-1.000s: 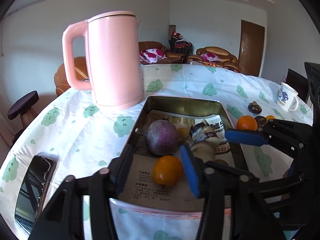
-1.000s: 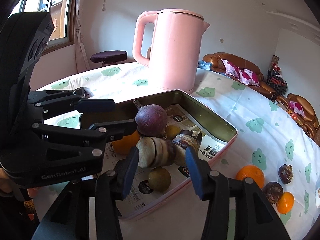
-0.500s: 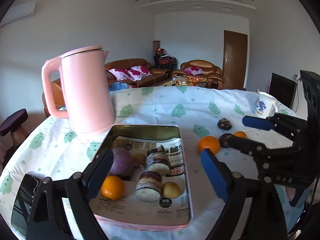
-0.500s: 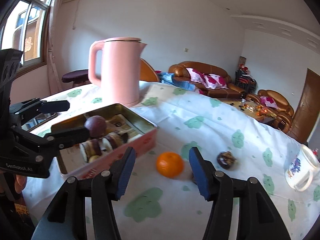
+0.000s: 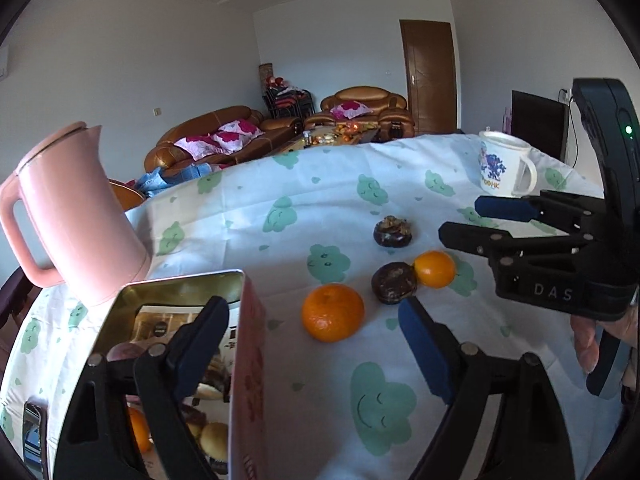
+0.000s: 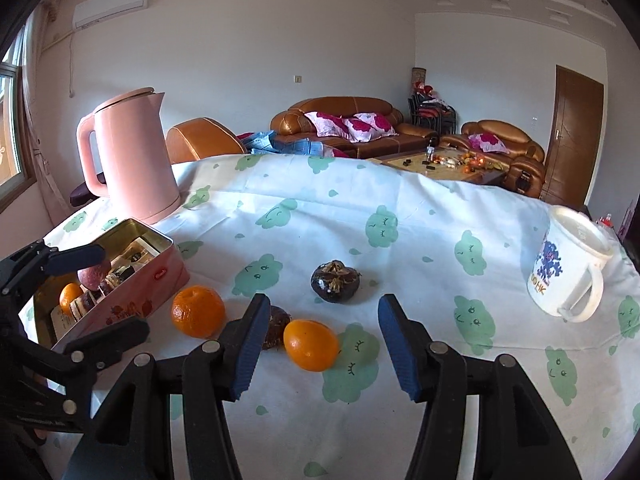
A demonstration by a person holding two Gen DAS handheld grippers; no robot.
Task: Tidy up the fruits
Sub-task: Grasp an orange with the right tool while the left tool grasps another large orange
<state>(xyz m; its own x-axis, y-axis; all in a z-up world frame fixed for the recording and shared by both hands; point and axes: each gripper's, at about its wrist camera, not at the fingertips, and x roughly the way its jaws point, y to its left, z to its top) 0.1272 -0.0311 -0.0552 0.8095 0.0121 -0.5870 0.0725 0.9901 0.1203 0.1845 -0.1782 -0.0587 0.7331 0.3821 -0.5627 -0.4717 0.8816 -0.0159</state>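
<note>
Four loose fruits lay on the cloud-printed tablecloth [image 6: 400, 216] beside the pink metal tin [image 6: 132, 280]: a dimpled large orange [image 6: 198, 311], a small orange [image 6: 311, 345], two dark wrinkled mangosteens [image 6: 335, 282]. The left gripper [image 5: 316, 338], tilted downward, was narrowing its empty jaws; the right gripper [image 6: 320, 344] hovered part-open, gripping nothing.

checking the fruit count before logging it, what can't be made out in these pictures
- Tin's contents: in the left wrist view the left claw's finger covers most of the fruit, so no count.
- Right wrist view: the tin's near wall hides its lower contents.
- One dark fruit: right wrist view, half hidden behind the right claw's finger.
- Dark flat object: left wrist view, cut off by the edge, unidentifiable.
</note>
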